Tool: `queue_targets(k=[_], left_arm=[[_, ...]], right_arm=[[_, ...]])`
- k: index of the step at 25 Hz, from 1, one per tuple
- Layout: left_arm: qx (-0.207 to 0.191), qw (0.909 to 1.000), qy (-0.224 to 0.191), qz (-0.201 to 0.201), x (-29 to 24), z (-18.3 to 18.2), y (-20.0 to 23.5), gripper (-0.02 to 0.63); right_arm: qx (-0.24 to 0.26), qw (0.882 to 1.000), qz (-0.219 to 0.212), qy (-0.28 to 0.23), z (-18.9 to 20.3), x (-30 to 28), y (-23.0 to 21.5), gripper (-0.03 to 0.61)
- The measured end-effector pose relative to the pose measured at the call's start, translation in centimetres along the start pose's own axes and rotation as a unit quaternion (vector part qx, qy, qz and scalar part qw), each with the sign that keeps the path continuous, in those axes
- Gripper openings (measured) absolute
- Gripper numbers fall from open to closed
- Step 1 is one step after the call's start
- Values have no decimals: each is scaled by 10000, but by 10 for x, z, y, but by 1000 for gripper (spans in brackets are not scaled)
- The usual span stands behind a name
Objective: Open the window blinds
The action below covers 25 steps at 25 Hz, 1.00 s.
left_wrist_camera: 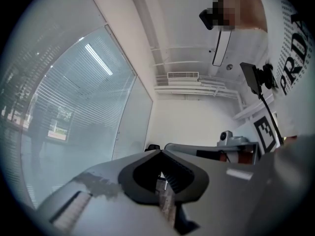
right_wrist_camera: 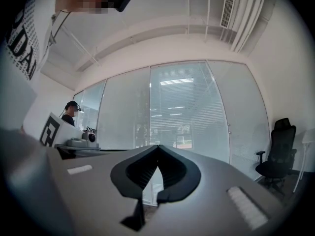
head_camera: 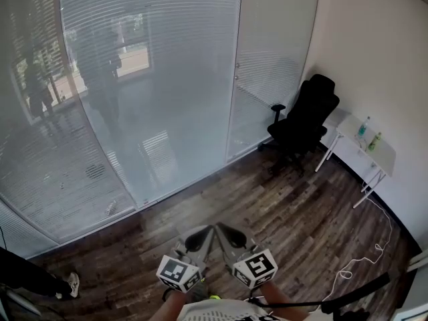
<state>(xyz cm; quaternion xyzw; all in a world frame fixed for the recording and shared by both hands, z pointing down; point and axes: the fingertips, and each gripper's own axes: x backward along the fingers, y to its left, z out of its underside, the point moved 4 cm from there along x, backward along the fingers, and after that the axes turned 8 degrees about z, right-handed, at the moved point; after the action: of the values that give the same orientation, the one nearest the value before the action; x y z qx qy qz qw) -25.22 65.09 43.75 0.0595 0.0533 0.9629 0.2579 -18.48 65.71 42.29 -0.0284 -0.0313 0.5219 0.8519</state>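
The window blinds (head_camera: 154, 79) are white horizontal slats behind a long glass wall across the room; their slats lie flat and hide most of what is outside. They also show in the left gripper view (left_wrist_camera: 74, 97) and the right gripper view (right_wrist_camera: 184, 112). My left gripper (head_camera: 200, 236) and right gripper (head_camera: 231, 233) are side by side low in the head view, over the wood floor and well short of the glass. Both point level toward the wall. Each is shut with its tips touching and nothing between them (left_wrist_camera: 160, 151) (right_wrist_camera: 157, 146).
A black office chair (head_camera: 304, 122) stands in the right corner beside a white folding table (head_camera: 378, 156) with bottles (head_camera: 363, 127). A white cable (head_camera: 364, 253) trails on the floor at right. A person's shoe (head_camera: 72, 284) is at the lower left.
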Motion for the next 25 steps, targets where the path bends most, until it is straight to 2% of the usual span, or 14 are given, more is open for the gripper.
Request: queue_targets(k=[6,13,25], left_arm=[[-50,9999,10,118,-28,-10,34,-9],[-171,9995,-147,202,-48,-28,94,-9],[-123,9991,-172,360,-69,-35,185,-9]], right_arm=[[-72,9999,101,14,-11,-36,-24,8],[59,9998,151,-81,-21,-99,-38,8],[168,9992,321,-185,-14,-189,-53,8]])
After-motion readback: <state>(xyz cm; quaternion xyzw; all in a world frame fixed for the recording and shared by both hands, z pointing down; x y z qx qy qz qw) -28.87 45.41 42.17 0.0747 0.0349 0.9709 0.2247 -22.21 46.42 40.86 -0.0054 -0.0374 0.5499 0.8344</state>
